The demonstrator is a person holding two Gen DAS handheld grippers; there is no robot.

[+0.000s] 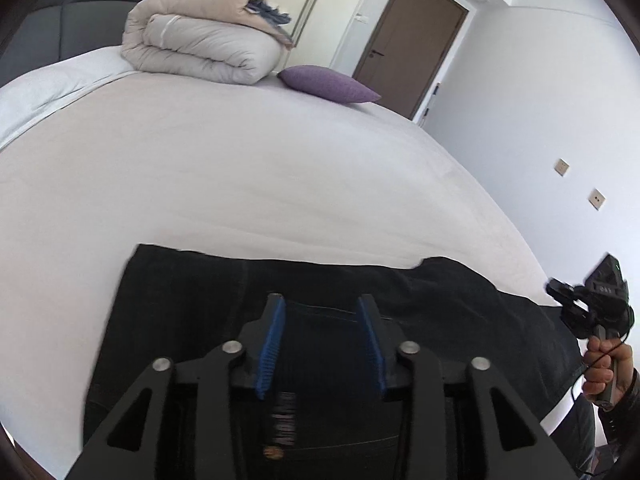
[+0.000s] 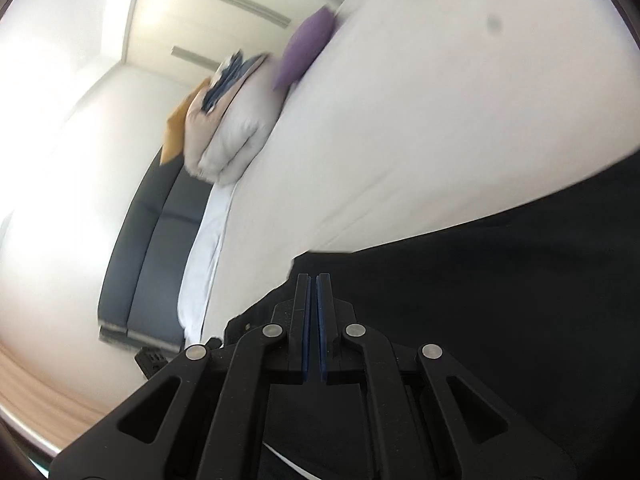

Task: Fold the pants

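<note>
Dark pants (image 1: 280,320) lay across the near edge of the bed (image 1: 240,160), filling the lower half of the left wrist view, long axis running left to right in frame. The squared-off end sat at lower left; the other end trailed off toward the lower right edge.

My left gripper (image 1: 322,312) stood part open right above the fabric, blue pads (image 1: 272,344) apart, nothing pinched between them (cloth only showed behind the gap). The pants lay directly below and ahead of it, around mid-length I'd guess.

My right gripper (image 2: 313,280) was closed, pads nearly touching. I couldn't see any cloth caught between them, though the dark pants (image 2: 480,300) filled the lower right of that view just behind the tips.

Only the left view showed the right hand (image 1: 604,368) on its handle at the far right edge, off past the trailing end of the pants, so the right side sat nearer that end and the left nearer the middle. Only the right view (tilted, blurred) showed the headboard (image 2: 148,248) and floor (image 2: 40,380) at lower left.

Both views caught the folded duvet (image 1: 200,44) and purple cushion (image 1: 328,84), well apart from the pants.

Next fold likely needs a grab at one end, carried along that long axis.
</note>
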